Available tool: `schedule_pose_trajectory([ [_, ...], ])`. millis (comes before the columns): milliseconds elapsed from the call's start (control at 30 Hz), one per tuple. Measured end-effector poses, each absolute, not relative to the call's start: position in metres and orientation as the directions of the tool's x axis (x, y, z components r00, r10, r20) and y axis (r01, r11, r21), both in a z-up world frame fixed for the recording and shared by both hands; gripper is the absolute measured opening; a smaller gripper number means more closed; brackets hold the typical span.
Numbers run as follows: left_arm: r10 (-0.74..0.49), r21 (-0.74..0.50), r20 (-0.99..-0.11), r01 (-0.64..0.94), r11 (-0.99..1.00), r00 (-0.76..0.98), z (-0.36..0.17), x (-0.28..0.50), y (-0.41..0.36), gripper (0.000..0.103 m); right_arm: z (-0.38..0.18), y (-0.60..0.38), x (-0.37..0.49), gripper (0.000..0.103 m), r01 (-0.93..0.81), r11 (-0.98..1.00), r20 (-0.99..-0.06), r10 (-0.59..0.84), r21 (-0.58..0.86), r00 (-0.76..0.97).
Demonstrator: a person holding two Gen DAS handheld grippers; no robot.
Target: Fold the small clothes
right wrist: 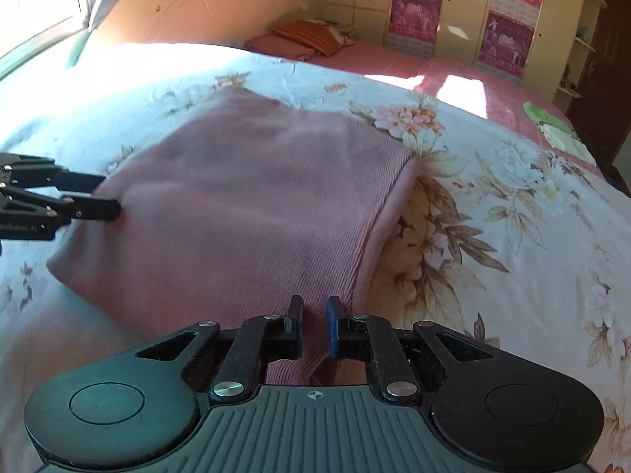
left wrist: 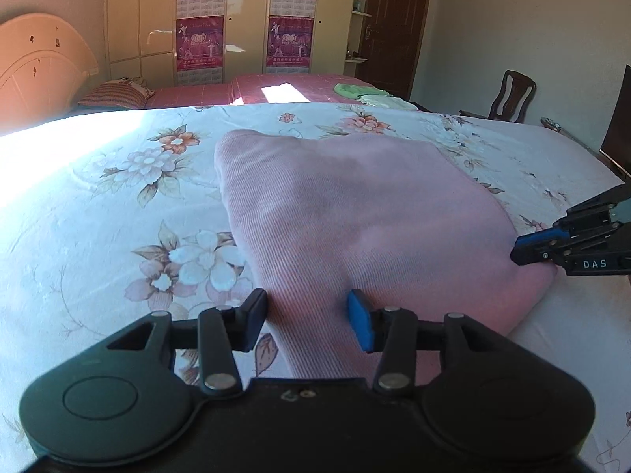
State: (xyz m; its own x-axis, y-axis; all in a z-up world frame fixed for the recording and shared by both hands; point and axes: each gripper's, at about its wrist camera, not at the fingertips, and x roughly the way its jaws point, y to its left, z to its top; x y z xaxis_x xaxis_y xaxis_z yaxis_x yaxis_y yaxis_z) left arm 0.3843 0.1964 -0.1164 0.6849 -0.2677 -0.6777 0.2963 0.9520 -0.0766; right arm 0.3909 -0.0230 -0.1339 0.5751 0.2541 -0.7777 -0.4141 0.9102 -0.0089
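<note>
A pink ribbed garment [left wrist: 355, 213] lies folded on the floral bedsheet [left wrist: 118, 205]; it also shows in the right wrist view [right wrist: 244, 205]. My left gripper [left wrist: 305, 321] has its jaws apart around the garment's near edge, with cloth between them. My right gripper [right wrist: 314, 325] has its jaws nearly closed, pinching a fold of the pink cloth at its near edge. The right gripper also shows in the left wrist view [left wrist: 528, 250] at the garment's right edge. The left gripper also shows in the right wrist view [right wrist: 106, 197] at the garment's left edge.
The floral sheet [right wrist: 512, 205] covers the bed all around the garment. Beyond lies a pink-red bedspread [left wrist: 256, 88] with a striped pillow [left wrist: 114, 94] and green folded clothes [left wrist: 370, 96]. A headboard [left wrist: 35, 67], wardrobe [left wrist: 236, 15] and chair [left wrist: 512, 96] stand behind.
</note>
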Motion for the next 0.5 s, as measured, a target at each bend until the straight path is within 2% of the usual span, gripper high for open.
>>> schedule_pose_trajectory([
  [100,-0.257,-0.077,-0.685,0.283,0.956,0.681,-0.122,0.374,0.198,0.046,-0.137,-0.03,0.384,0.012,-0.393,0.919,-0.782,0.222,-0.032,0.583],
  [500,-0.191,-0.027,-0.72,0.247,0.969,0.667,-0.126,0.339,0.189,0.046,-0.144,-0.044,0.37,0.012,-0.29,0.95,-0.776,0.266,0.112,0.572],
])
